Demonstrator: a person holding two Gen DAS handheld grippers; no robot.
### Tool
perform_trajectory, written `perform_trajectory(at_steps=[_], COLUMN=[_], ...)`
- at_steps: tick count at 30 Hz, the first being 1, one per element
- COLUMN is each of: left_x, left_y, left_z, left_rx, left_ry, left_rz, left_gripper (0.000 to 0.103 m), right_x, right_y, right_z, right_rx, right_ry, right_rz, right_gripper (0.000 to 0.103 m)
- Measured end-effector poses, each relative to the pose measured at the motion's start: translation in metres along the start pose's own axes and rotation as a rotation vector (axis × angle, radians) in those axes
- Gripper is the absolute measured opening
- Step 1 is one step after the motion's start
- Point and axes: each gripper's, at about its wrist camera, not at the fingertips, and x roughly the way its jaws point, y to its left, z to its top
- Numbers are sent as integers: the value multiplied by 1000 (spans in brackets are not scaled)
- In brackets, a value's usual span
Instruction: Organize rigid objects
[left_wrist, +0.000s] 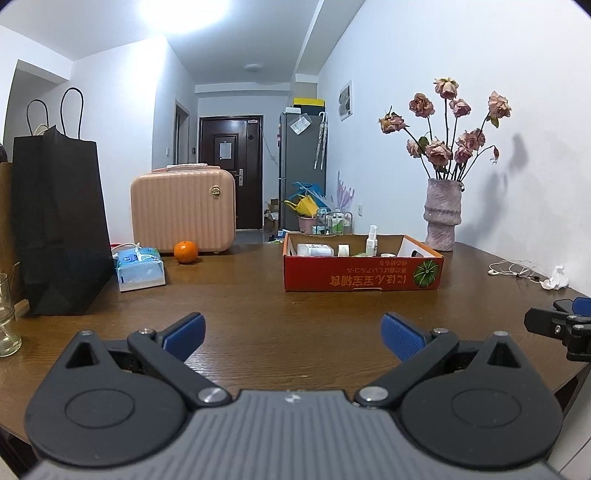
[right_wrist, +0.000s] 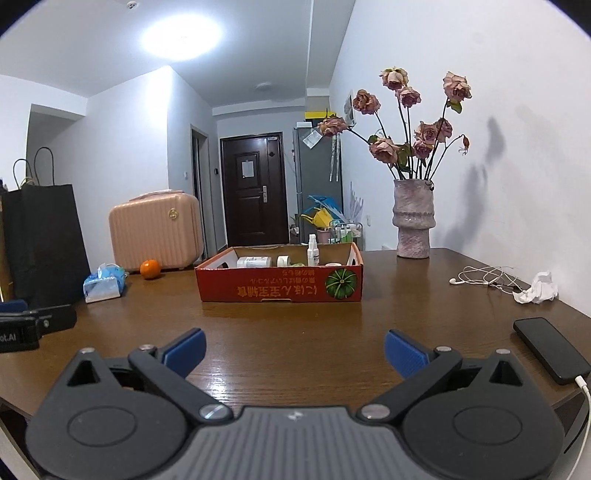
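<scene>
Now, both grippers low over brown wooden table (left_wrist: 295, 332), pointed toward far end of room. Left gripper (left_wrist: 293, 338): jaws spread wide, blue pads well apart, nothing between them but bare tabletop. Right gripper (right_wrist: 294, 352): likewise spread to full width, empty, no contact with anything.

Straight ahead, well apart from both: red cardboard box (right_wrist: 279, 284), shallow, open-topped, pumpkin picture on near wall. Inside it: white bottle (right_wrist: 254, 262) lying on its side, roll of tape (right_wrist: 283, 260), small spray bottle (right_wrist: 313, 252) upright, plus other small items too hidden to name.

Left of box: orange (right_wrist: 150, 268) on table, just in front of pink hard case (right_wrist: 155, 230). Nearer, blue tissue pack (right_wrist: 104, 282); beyond that, tall black paper bag (left_wrist: 59, 221). Glass jar (left_wrist: 7, 321) at left edge.

Right of box: pink vase (right_wrist: 412, 221) holding dried roses, close to wall. White earphones (right_wrist: 484, 278) tangled beside crumpled tissue (right_wrist: 537, 293). Black phone (right_wrist: 550, 349) flat near right gripper, white cable plugged in.
</scene>
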Motion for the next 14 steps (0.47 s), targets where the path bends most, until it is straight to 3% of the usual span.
perform_trajectory(at_steps=[14], left_x=[1], left_y=[0], left_z=[-2], left_rx=[3], left_ry=[0], left_rz=[-2], left_gripper=[103], right_x=[4], right_y=[0], right_z=[-1], right_rx=[2], right_ry=[10], right_rz=[8], right_gripper=[103])
